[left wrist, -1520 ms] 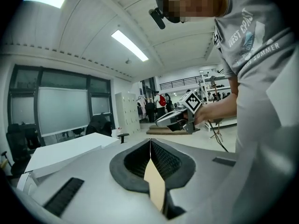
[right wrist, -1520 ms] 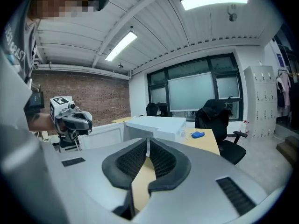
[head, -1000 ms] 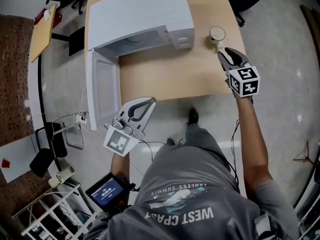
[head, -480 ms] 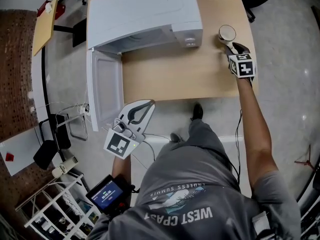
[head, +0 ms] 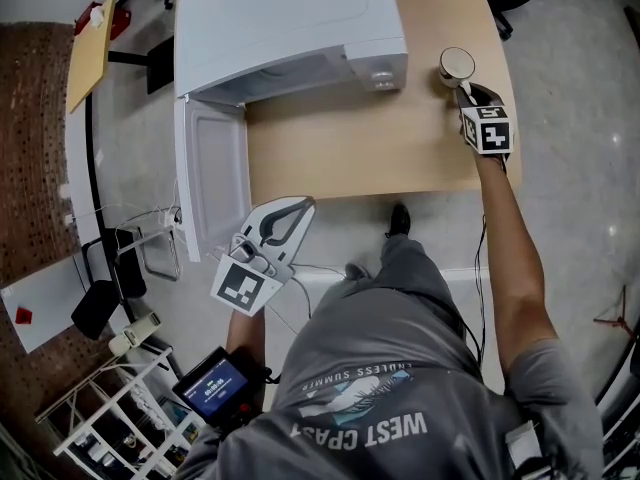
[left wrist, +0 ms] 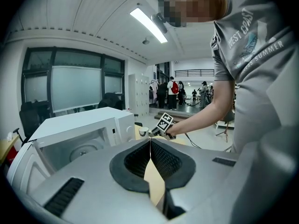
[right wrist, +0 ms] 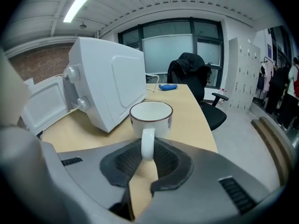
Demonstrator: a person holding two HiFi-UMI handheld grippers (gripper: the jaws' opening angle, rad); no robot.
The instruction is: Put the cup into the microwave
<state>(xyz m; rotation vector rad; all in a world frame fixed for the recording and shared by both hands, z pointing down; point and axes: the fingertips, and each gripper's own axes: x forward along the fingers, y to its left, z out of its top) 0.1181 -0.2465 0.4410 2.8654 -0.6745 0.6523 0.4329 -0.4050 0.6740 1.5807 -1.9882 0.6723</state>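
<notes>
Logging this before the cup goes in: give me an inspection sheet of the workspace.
Surface: wooden table, holding the job's things.
Job's things: white cup upright beside microwave; its door open.
Clutter: small blue item at the table's far end.
Grippers: right gripper jaws have just been closing, now on the cup's handle; left gripper shut, empty, off the table.
Cables: loose cables on the floor.
Surroundings: office chair, wire rack.

Base & lower handle of cup were hidden betw. jaws of right gripper, just closed in on it; microwave cavity, ahead-left, was hidden in right gripper view.
</notes>
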